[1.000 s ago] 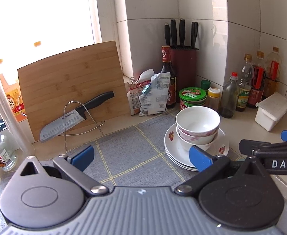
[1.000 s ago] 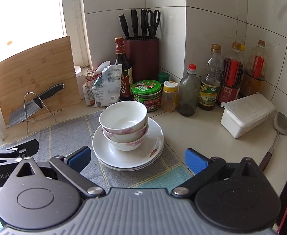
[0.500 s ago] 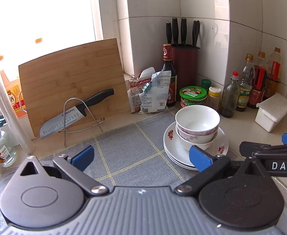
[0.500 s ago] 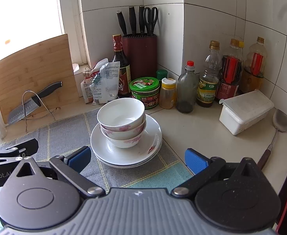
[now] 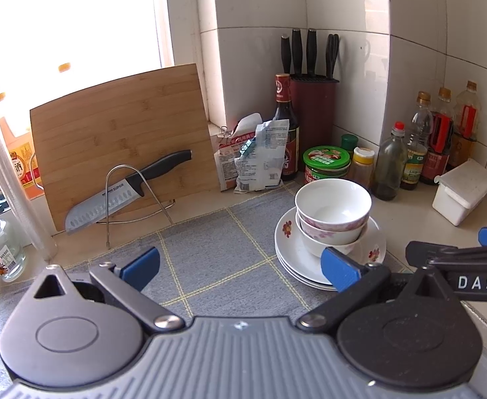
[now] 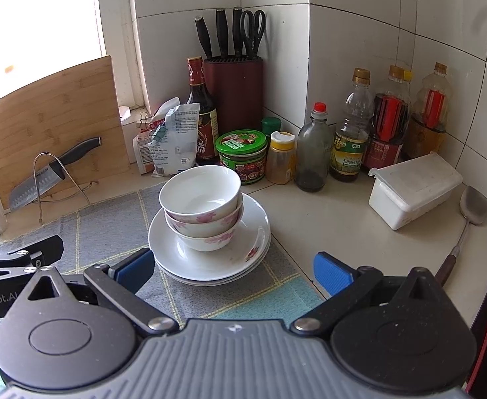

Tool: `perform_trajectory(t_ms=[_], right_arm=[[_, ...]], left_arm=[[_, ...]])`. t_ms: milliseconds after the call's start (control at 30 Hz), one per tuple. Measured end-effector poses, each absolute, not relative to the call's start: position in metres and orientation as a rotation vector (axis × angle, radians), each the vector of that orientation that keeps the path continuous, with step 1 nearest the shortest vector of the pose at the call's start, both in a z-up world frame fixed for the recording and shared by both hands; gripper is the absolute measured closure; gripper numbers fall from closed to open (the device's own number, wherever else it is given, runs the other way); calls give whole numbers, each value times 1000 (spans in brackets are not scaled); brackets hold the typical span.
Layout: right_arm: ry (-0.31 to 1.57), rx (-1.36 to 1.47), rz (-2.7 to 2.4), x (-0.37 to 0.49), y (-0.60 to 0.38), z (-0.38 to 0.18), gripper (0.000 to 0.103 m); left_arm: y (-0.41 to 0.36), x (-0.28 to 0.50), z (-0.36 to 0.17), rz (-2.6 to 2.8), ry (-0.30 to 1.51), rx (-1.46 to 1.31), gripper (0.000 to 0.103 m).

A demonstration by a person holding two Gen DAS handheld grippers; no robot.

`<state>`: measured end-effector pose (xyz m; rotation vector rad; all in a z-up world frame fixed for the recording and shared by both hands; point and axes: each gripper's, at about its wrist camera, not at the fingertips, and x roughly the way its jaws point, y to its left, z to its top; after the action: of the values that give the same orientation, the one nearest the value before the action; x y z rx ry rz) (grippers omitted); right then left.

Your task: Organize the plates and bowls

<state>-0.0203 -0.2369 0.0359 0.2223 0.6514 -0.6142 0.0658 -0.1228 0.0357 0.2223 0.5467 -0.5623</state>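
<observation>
Two white bowls [image 5: 333,207] [image 6: 201,196] with pink flowers are nested on a stack of white plates [image 5: 290,252] [image 6: 253,232] at the right edge of a grey mat [image 5: 210,246] [image 6: 110,226]. My left gripper [image 5: 240,264] is open and holds nothing; its right fingertip overlaps the near edge of the plates in its wrist view. My right gripper [image 6: 233,266] is open too, just in front of the plates, nothing between its fingers. Each gripper shows at the edge of the other's view.
A bamboo board [image 5: 124,133] and a knife [image 5: 127,189] on a wire stand lean at the back left. A knife block [image 6: 233,89], sauce bottles [image 6: 349,129], a green-lidded jar [image 6: 242,153], a white box [image 6: 413,189] and a ladle [image 6: 469,219] crowd the corner and right counter.
Both grippers have crept slightly closer to the stacked bowls and plates, which now sit a bit lower and larger in each view. Both stay open.
</observation>
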Motion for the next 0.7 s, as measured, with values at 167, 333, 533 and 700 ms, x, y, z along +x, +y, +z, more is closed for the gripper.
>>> perform_trajectory(t_ms=[167,333,533,700], right_arm=[[659,217,-619,-19,-239,35,0],[665,218,-625,-17,-242,35,0],[667,213,-627,-16,-243,35,0],[670,207,-627,-15,-243,36,0]], left_arm=[[-126,67,35,-568,552,223,1],[-127,67,34,-572,552,220,1],[-128,68,34,-570,556,219,1],[-130,69,34,-568,561,218,1]])
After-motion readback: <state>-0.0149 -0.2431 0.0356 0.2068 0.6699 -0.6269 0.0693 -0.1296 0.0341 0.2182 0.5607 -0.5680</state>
